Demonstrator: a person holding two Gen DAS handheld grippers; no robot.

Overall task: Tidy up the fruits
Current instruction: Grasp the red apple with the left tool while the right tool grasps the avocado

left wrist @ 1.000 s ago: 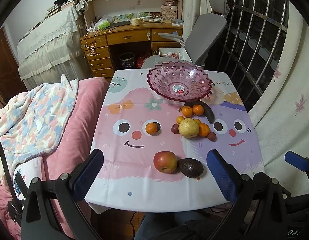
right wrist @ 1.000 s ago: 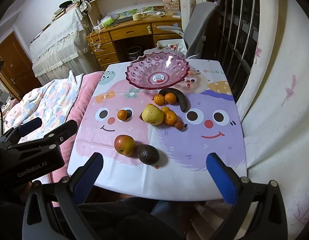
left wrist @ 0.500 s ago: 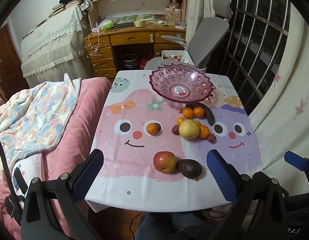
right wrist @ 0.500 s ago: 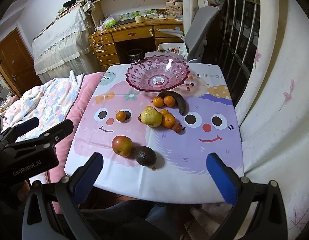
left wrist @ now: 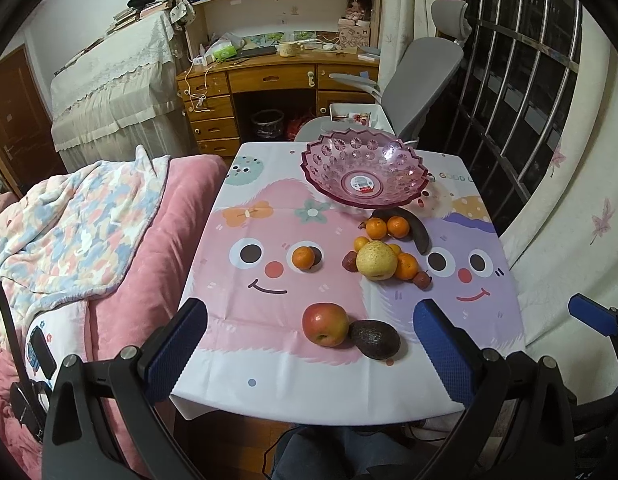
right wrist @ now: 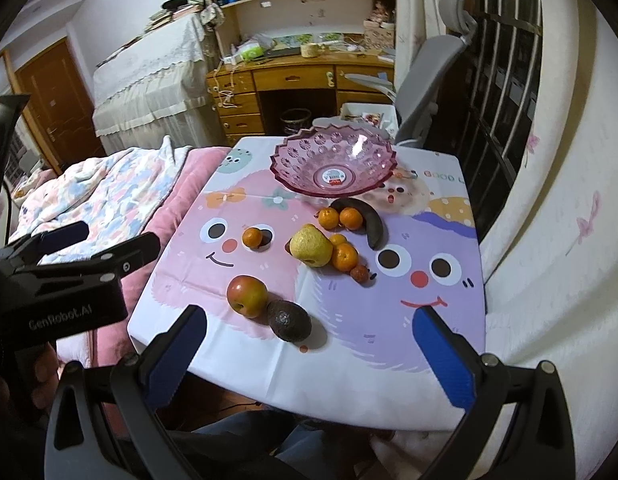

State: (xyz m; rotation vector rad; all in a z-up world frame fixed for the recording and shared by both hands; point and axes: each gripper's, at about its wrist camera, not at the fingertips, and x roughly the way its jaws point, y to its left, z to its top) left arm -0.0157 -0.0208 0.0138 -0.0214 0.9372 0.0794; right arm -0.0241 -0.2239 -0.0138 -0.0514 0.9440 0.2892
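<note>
Both tongs wide apart, empty: left gripper (left wrist: 309,344) and right gripper (right wrist: 309,346) hang off the table's (left wrist: 277,384) near edge. Bowl (left wrist: 363,172) empty at the far edge; fruit loose mid-table. Suggest starting with the apple (left wrist: 325,324) nearest the near edge: straddle its widest part, close gently, since it touches the avocado (left wrist: 375,339).

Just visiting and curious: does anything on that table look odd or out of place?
The banana behind the oranges has gone almost entirely black, likely overripe. The pink bowl is empty, while all the fruit lies loose on the tablecloth.
</note>
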